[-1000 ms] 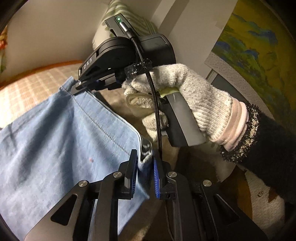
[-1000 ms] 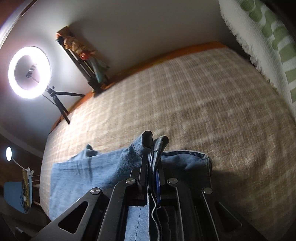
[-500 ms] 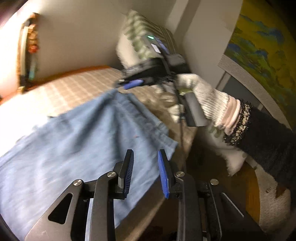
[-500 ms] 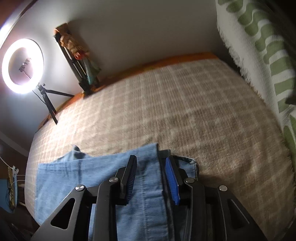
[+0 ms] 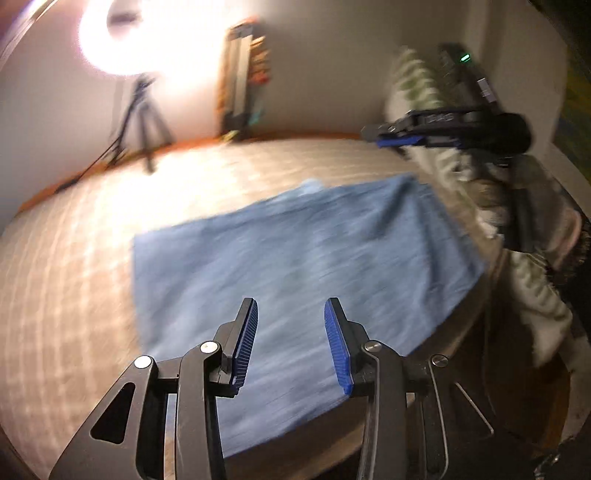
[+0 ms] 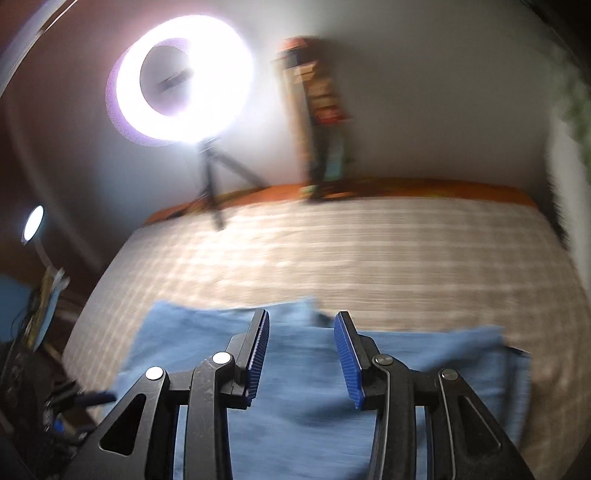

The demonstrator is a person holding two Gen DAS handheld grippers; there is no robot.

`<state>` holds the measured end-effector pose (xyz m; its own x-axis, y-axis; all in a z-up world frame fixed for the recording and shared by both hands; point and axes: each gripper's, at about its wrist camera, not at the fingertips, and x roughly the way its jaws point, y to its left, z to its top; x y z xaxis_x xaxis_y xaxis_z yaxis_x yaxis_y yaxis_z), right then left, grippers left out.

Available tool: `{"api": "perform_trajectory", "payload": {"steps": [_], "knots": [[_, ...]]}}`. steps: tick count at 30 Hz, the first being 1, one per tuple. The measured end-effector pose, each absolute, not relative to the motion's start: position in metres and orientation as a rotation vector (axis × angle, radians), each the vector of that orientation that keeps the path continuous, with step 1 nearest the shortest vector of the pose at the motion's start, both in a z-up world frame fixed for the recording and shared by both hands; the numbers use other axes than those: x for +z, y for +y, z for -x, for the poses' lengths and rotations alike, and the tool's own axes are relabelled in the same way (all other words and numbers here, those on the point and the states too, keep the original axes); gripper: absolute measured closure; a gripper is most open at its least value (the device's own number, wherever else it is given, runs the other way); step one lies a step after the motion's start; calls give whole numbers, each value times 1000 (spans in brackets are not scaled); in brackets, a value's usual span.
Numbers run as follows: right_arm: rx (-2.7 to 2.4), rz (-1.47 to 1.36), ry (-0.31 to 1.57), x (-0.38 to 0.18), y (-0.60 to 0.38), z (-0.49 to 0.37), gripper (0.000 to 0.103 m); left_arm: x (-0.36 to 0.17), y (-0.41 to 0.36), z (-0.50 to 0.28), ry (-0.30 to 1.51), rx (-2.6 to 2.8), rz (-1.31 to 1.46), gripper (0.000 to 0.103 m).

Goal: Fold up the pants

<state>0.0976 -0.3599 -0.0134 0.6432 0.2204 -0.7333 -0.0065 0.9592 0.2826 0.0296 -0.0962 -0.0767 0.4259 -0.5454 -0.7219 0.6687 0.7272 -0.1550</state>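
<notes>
Both claws were seen with their blue pads held wide apart, and nothing was pinched in either one. From the left wrist view, the left gripper (image 5: 291,345) was held low over the near part of the blue pants (image 5: 295,254). The pants were spread flat on the checked bed cover (image 5: 66,280), past the claw tips and under them. To the left, a bright ring light (image 5: 125,33) on a tripod was seen by the wall. Further right, a tall thin rack (image 5: 242,74) was leaned against the wall, but what was in it was too blurred to tell. At the far right, the right gripper (image 5: 397,139) was held in the air above the far right corner of the pants, apart from the cloth. Some small white writing was seen on its black side, but it could not be read. A green and white striped cloth (image 5: 417,85) was hung behind it.

From the right wrist view, the right gripper (image 6: 301,356) was held over the pants (image 6: 314,424), which were laid flat below it and to both sides. The ring light (image 6: 184,77) was seen up on the left, and the rack (image 6: 321,110) to its right.
</notes>
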Motion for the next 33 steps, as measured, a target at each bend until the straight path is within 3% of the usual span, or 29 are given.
{"api": "perform_trajectory", "payload": {"steps": [9,19,24,27,28,33], "knots": [[367,-148,1004,-60,-211,-163,64,-120,-39,-48,948,-633,-83,67],[389,-154,1181,-112,-144,-208,63,-139,-11,-42,968,-632,-31,67],[364,-213,1228,-101,-146,-215,58,-132,9,-42,973,-656,80,67],[348,-197,1254,-90,-137,-218,46,-125,15,-43,967,-677,146,62],[346,-190,1266,-90,-132,-221,45,-123,14,-43,965,-682,156,58],[309,-73,1364,-97,-92,-230,45,-121,11,-41,955,-687,169,57]]}}
